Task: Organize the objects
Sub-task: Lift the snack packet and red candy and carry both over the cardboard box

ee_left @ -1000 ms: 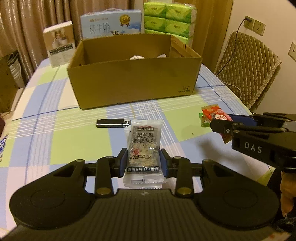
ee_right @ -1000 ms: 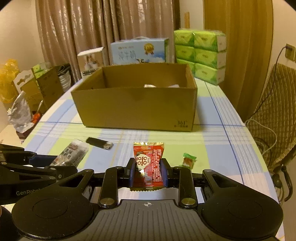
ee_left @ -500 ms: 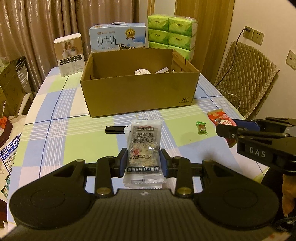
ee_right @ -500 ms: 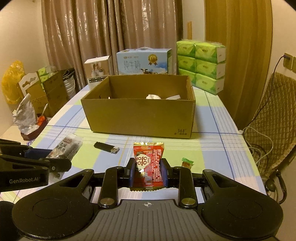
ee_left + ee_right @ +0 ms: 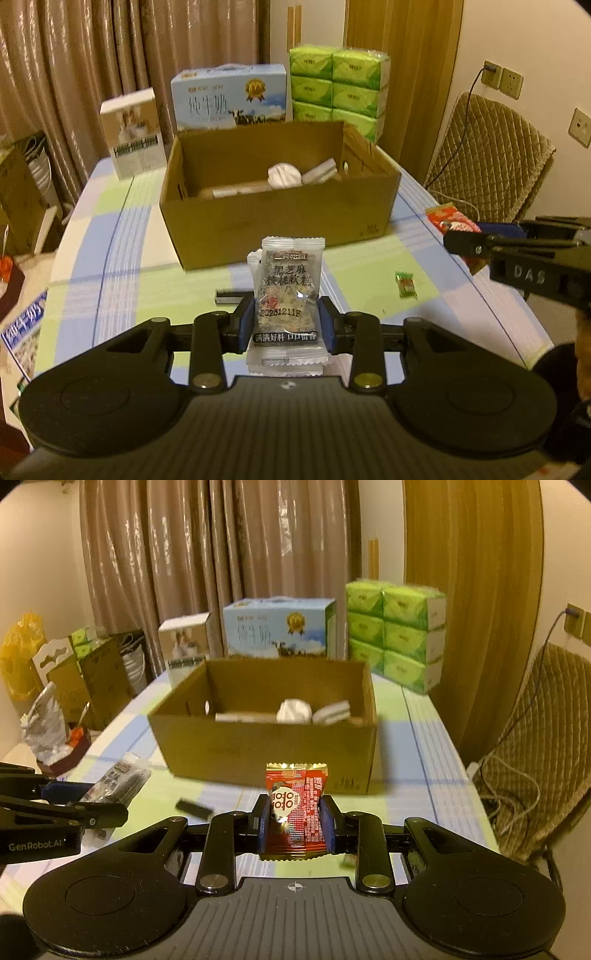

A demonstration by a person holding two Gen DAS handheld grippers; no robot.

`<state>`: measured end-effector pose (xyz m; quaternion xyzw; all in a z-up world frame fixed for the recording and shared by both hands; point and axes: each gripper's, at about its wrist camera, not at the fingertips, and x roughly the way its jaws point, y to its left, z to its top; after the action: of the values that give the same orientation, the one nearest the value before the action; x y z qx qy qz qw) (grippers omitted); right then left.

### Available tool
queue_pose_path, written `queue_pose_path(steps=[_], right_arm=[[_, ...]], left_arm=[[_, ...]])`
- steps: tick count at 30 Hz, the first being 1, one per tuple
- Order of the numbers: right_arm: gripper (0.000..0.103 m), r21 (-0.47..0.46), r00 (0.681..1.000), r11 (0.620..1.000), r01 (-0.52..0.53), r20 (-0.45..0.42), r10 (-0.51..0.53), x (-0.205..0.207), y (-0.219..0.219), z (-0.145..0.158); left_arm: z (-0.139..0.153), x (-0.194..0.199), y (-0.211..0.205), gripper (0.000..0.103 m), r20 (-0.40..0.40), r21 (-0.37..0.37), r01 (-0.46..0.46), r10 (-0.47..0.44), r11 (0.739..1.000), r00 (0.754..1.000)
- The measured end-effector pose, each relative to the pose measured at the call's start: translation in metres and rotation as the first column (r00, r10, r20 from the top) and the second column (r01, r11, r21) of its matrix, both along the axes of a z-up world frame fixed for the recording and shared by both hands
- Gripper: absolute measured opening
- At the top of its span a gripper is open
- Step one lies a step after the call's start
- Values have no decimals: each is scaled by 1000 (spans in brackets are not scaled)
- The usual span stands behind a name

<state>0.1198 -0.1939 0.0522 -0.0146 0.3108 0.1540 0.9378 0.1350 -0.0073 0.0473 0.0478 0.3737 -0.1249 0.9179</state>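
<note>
You're gripping a grey snack packet (image 5: 287, 295) in your left gripper (image 5: 287, 325), a red one (image 5: 296, 805) in your right gripper (image 5: 296, 825); cardboard box (image 5: 280, 221) is waiting, green candy (image 5: 405, 283) and black stick (image 5: 194, 808) lying loose.

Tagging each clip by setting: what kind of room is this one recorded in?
Most likely a home dining or living room. A table with a checked tablecloth holds a milk carton gift box and stacked green tissue packs; curtains and a cushioned chair stand nearby.
</note>
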Motion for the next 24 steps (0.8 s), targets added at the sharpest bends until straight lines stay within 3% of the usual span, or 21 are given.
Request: queue_pose_path(steps=[16, 24], right_arm=[[26, 21, 999, 999, -27, -24, 27, 120, 18, 44], [26, 34, 998, 999, -24, -58, 26, 159, 22, 43]], left_arm=[[56, 125, 10, 31, 10, 0, 19, -19, 1000, 1000], [58, 171, 1, 31, -11, 11, 28, -28, 1000, 1000]])
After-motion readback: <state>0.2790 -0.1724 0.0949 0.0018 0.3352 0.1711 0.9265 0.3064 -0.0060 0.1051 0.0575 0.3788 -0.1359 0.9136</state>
